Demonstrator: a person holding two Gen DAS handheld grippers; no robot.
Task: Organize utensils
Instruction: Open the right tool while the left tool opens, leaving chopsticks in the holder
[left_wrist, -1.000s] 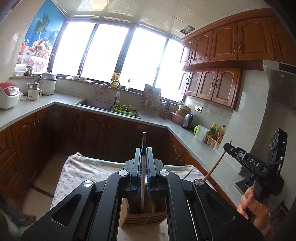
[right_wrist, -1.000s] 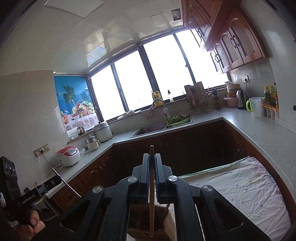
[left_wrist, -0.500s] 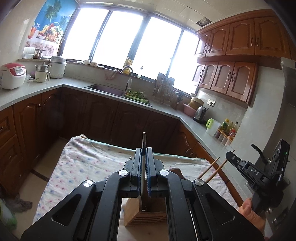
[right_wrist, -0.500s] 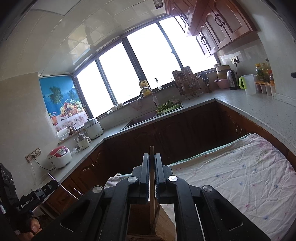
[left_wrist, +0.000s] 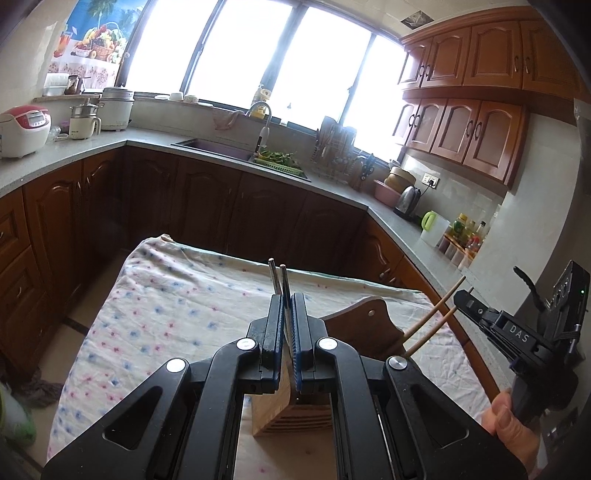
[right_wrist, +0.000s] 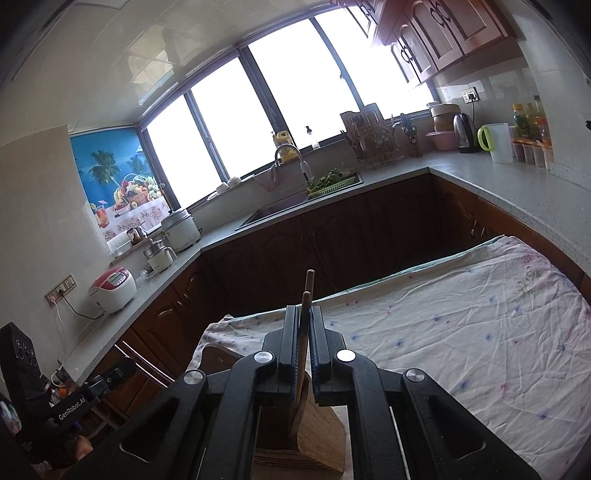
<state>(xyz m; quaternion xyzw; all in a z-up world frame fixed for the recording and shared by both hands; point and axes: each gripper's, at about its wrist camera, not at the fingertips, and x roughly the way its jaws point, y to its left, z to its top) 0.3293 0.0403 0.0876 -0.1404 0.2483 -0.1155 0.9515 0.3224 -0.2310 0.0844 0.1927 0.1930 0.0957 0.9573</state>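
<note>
Ideally both clamped pairs, metal chopsticks (left_wrist: 277, 280) left, wooden chopsticks (right_wrist: 306, 314) right, descend vertically into the holder (left_wrist: 291, 413) beneath the jaws.

My left gripper (left_wrist: 287, 325) is black plastic with blue-lined finger pads (left_wrist: 296, 332) and round silver screws. My right gripper (right_wrist: 303, 339) is matching black with silver screws. Seen from the side, one is lettered "DAS", the other "GenRobot.AI".

A home kitchen: wooden cabinets (left_wrist: 476, 133), a sink (left_wrist: 214, 147) under windows, a rice cooker (left_wrist: 22, 129) and kettle (left_wrist: 408, 197) on the counter (left_wrist: 55, 151).
</note>
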